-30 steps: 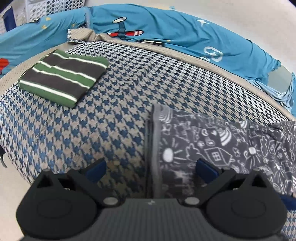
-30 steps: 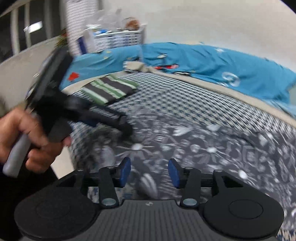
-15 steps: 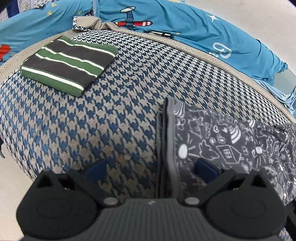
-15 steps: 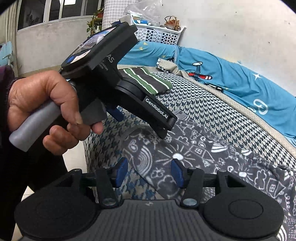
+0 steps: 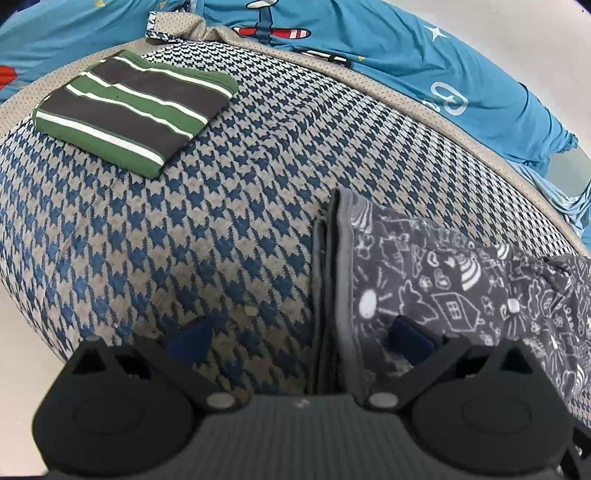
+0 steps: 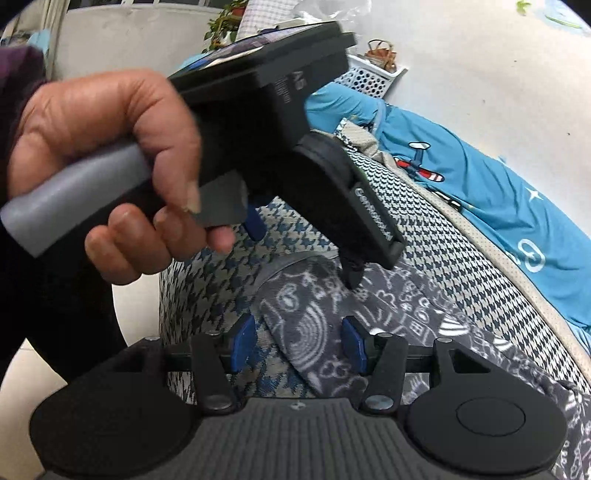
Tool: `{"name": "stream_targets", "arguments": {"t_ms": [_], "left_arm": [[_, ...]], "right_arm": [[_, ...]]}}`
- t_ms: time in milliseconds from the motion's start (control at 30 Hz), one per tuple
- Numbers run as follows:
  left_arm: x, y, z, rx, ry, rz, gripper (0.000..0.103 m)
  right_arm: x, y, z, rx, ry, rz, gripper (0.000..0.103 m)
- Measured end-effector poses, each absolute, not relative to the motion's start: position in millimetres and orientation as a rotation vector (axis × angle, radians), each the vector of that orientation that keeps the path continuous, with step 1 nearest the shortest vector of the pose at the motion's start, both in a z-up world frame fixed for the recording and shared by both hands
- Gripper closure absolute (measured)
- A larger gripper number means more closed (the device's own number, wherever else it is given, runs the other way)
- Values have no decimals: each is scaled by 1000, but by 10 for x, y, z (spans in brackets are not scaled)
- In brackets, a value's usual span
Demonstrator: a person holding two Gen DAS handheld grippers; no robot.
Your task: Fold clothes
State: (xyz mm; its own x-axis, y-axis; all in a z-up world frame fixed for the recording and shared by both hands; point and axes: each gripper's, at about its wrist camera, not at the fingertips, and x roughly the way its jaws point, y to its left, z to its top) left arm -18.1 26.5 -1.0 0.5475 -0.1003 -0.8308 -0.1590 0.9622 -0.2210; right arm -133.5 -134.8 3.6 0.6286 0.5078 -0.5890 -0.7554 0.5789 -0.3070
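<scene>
Houndstooth-covered bed [image 5: 229, 206] filling the foreground; blue cartoon quilt [image 6: 498, 206] bunched at one o'clock against a plain white wall [image 6: 480, 62]. White lattice basket [image 6: 369, 79], potted plant [image 6: 221, 26] at twelve. Pale floor [image 6: 22, 373] at eight.

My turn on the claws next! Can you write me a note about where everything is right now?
Left claw: open, nothing held, low over the grey doodle-print garment's banded edge.
Right claw: open, nothing pinched, the same garment's corner lying between its fingers.
Garment: spread on the houndstooth cushion, not yet folded.
Done: the green striped garment lies folded at the cushion's far left.
Left to do: probably grip the grey garment's edge and fold it over.
</scene>
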Motion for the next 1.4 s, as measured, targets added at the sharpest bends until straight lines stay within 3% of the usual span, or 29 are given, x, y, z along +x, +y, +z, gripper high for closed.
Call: {"name": "stream_targets", "arguments": {"t_ms": [500, 767, 1000, 1333, 1400], "left_arm": [[-151, 287, -50, -290, 1008, 33, 0], [-128, 463, -16, -553, 1020, -86, 0], [-35, 578, -69, -746, 1066, -165, 0], [286, 493, -119, -759, 1132, -226, 0], [374, 465, -114, -761, 1125, -238, 5]], "right_arm": [[-1232, -1253, -202, -656, 443, 729, 51], [-1256, -1326, -102, -611, 411, 684, 83], [-1252, -1548, 185, -483, 395, 662, 86], [-1303, -1783, 388, -359, 425, 667, 86], [-1303, -1770, 367, -362, 431, 673, 86]]}}
